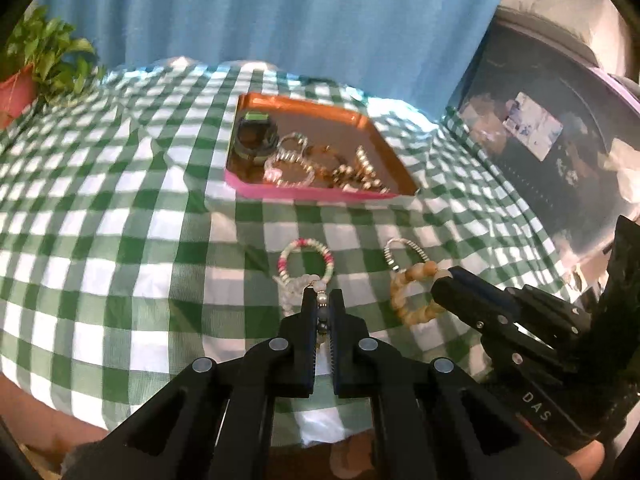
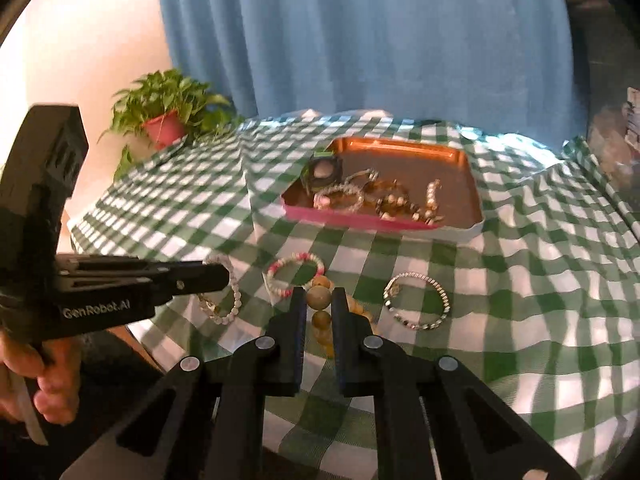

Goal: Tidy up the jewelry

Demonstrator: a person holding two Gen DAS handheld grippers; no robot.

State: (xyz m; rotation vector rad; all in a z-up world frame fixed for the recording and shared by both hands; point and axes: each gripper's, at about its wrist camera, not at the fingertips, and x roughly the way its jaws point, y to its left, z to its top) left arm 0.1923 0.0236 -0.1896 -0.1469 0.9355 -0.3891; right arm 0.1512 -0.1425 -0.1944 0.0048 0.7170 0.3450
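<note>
Left tongs (image 1: 322, 294) closed on the white bead bracelet (image 2: 224, 292), beads pinched between the pads. Right tongs (image 2: 319, 294) closed on the wooden bead bracelet (image 1: 412, 292), one large bead gripped between the fingers. Both at the near side of the tabletop (image 1: 120, 208), on its green checked cloth. Pink-and-white bracelet (image 1: 306, 258) lies between them, silver bracelet (image 2: 416, 300) to the right. Tray (image 1: 312, 196) with more jewelry sits farther back.
</note>
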